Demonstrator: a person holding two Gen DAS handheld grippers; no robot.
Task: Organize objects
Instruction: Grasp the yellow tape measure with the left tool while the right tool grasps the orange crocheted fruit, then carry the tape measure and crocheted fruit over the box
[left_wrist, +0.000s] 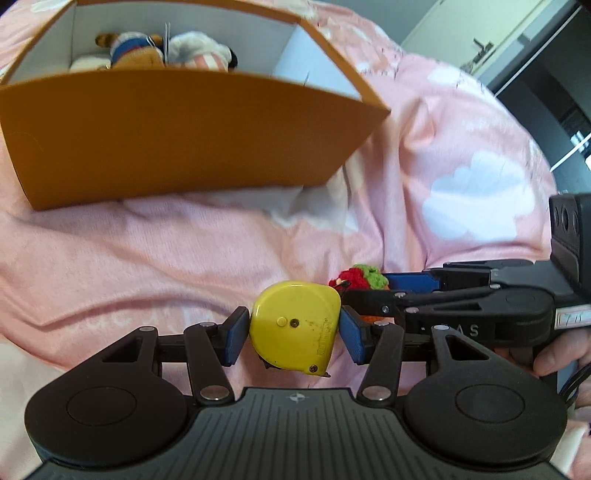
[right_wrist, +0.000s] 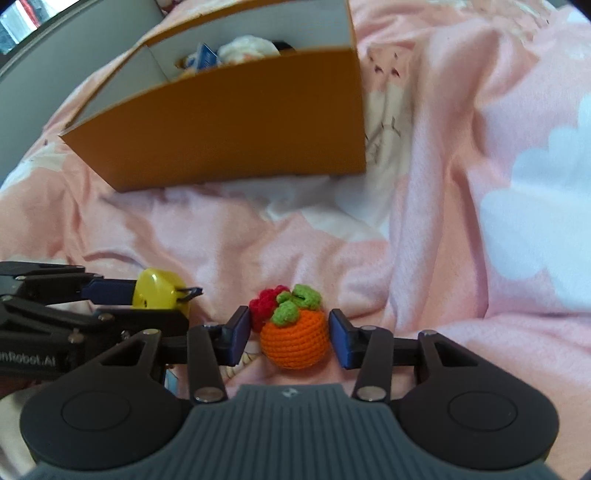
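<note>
1. The left hand-held gripper (left_wrist: 293, 332) is clamped on a yellow tape measure (left_wrist: 295, 325), both blue pads pressed against its sides, lifted above the pink bed cover (left_wrist: 147, 258).
2. The right hand-held gripper (right_wrist: 290, 338) straddles a crocheted orange fruit (right_wrist: 295, 338) with green leaves; its left pad touches the red knitted bit, while the right pad stands just clear, so the jaws are apart.
3. Beyond both stands an orange cardboard box (left_wrist: 166, 140) holding plush toys (left_wrist: 147, 51), partly hidden behind its near wall.
4. Fingers (left_wrist: 557, 360) show at the picture's right edge, cut off.
</note>
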